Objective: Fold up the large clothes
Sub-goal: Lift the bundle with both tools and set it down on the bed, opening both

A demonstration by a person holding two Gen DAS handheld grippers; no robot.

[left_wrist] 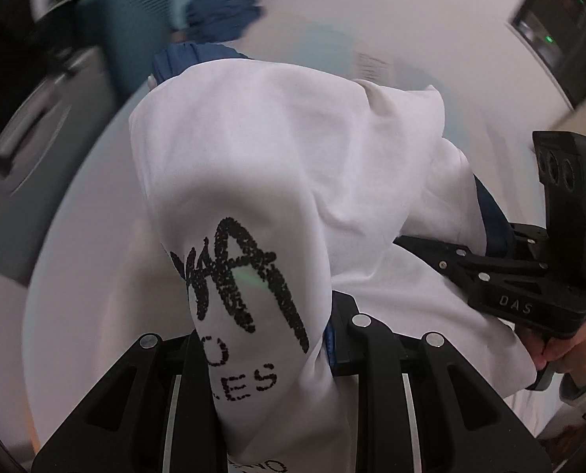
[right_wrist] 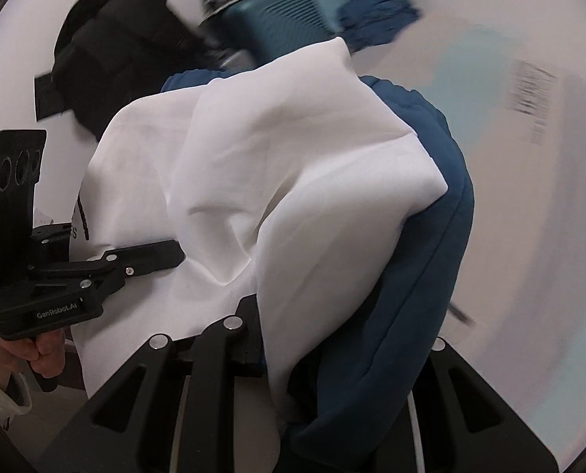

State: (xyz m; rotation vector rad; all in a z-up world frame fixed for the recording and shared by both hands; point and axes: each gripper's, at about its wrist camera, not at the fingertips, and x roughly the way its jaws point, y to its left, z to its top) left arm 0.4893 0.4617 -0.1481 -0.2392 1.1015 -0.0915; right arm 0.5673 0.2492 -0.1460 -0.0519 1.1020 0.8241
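Observation:
A large white garment (left_wrist: 277,165) with black printed lettering and dark blue parts hangs bunched and lifted off the white table. My left gripper (left_wrist: 269,354) is shut on the white cloth, which drapes over and between its fingers. My right gripper (right_wrist: 332,339) is shut on the white and dark blue cloth (right_wrist: 419,260) of the same garment (right_wrist: 277,181). The right gripper shows at the right of the left wrist view (left_wrist: 423,248), its fingers pushed into the cloth. The left gripper shows at the left of the right wrist view (right_wrist: 167,256). The fingertips of both are hidden by cloth.
A teal box-like object (right_wrist: 293,12) and a blue cloth heap (right_wrist: 376,15) lie at the far side of the white table (right_wrist: 529,197). A black bag-like object (right_wrist: 115,51) sits at the far left. A dark panel (left_wrist: 561,23) hangs on the wall.

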